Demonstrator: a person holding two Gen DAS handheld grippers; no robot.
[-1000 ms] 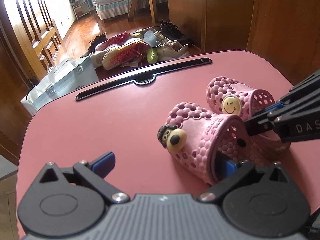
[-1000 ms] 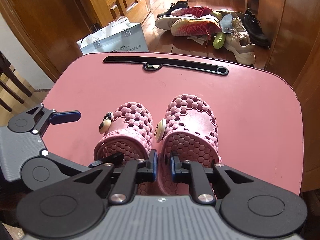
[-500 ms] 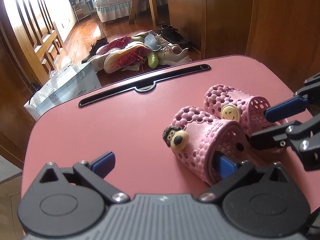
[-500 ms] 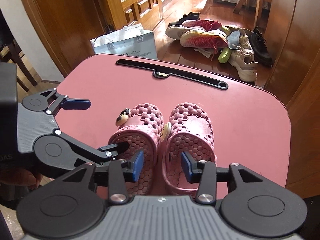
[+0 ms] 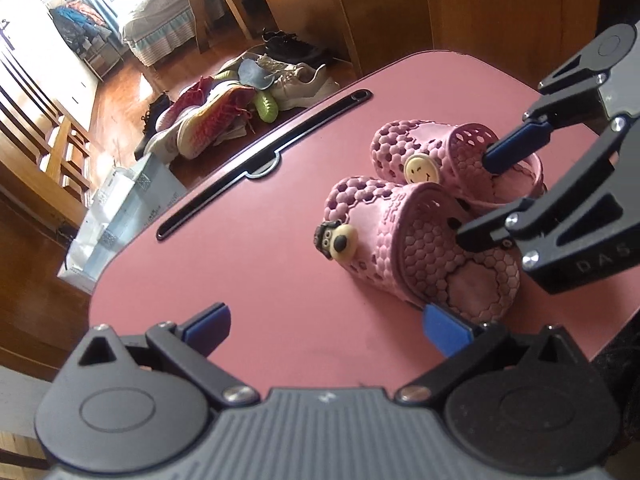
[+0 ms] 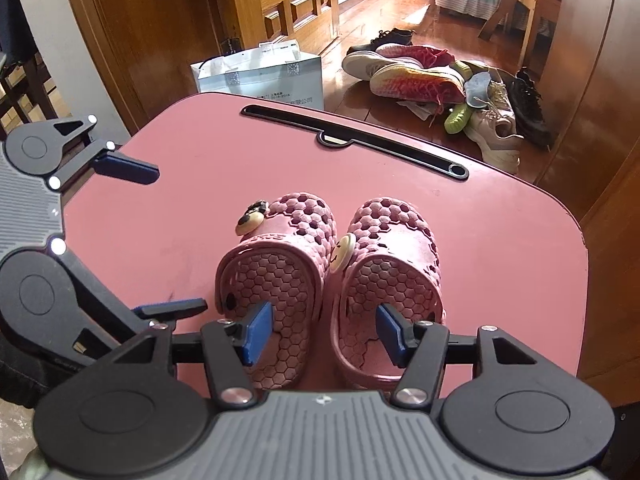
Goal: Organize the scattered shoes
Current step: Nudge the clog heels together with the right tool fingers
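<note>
Right gripper [image 6: 323,334] jaws opening, wide, nothing gripped; pink clogs [image 6: 328,276] side by side just ahead, heels between pads. Left gripper [image 5: 326,326] wide, empty.

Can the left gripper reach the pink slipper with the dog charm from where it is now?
Probably yes. The left gripper is open, and its right finger already lies beside the heel of the dog-charm slipper. The right gripper, whose fingers are opening over both heels, may crowd it.
</note>
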